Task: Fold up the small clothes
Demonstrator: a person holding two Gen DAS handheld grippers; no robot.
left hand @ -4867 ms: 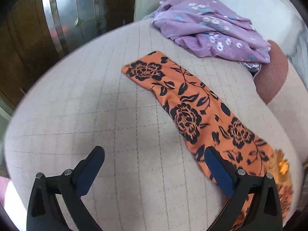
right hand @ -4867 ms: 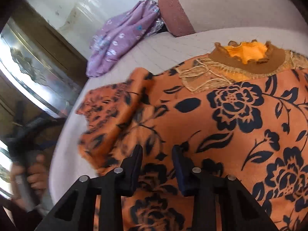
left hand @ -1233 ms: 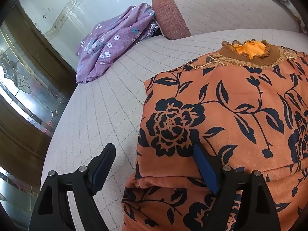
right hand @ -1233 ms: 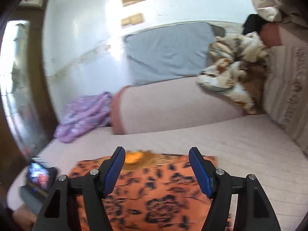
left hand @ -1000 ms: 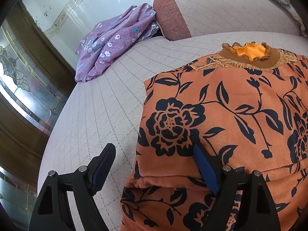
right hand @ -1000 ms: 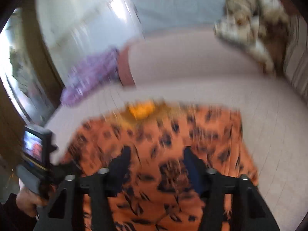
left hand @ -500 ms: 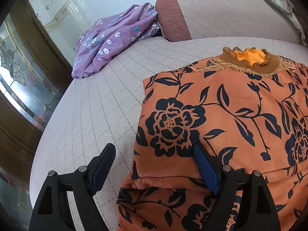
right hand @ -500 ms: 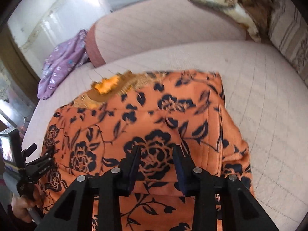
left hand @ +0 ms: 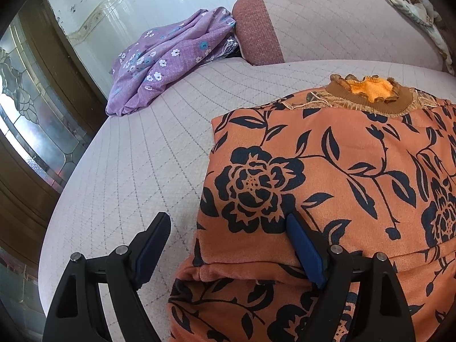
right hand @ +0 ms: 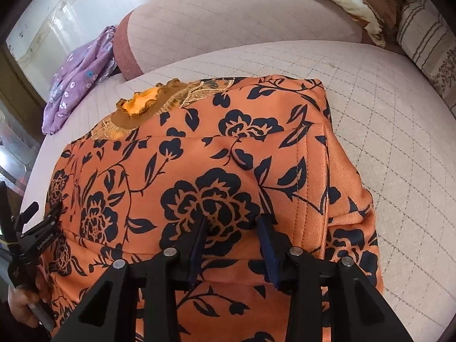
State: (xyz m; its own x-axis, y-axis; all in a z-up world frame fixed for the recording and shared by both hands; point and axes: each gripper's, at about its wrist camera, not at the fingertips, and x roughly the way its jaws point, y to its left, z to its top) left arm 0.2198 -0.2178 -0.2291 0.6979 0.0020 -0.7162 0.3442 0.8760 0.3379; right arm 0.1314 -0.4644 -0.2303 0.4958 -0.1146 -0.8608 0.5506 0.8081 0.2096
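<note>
An orange garment with a black flower print (left hand: 327, 176) lies on the pale quilted sofa seat (left hand: 136, 165), sleeves folded in, its brown ruffled collar (left hand: 367, 94) at the far end. My left gripper (left hand: 228, 225) is open over the garment's left front edge, its right finger resting on the cloth. In the right wrist view the garment (right hand: 199, 171) fills the middle. My right gripper (right hand: 232, 222) is partly open, its fingers pressed on a fold of the cloth near the front. The left gripper also shows there at the left edge (right hand: 34, 228).
A crumpled purple flowered cloth (left hand: 168, 57) lies at the far left of the seat, next to a reddish-ended backrest cushion (left hand: 256, 28). Patterned blankets and a striped pillow (right hand: 427, 37) sit at the right. A wooden and glass door (left hand: 25, 108) stands left.
My right gripper swung down from facing the room onto the garment and its jaws narrowed. My left gripper stayed open at the left edge, shifting only slightly.
</note>
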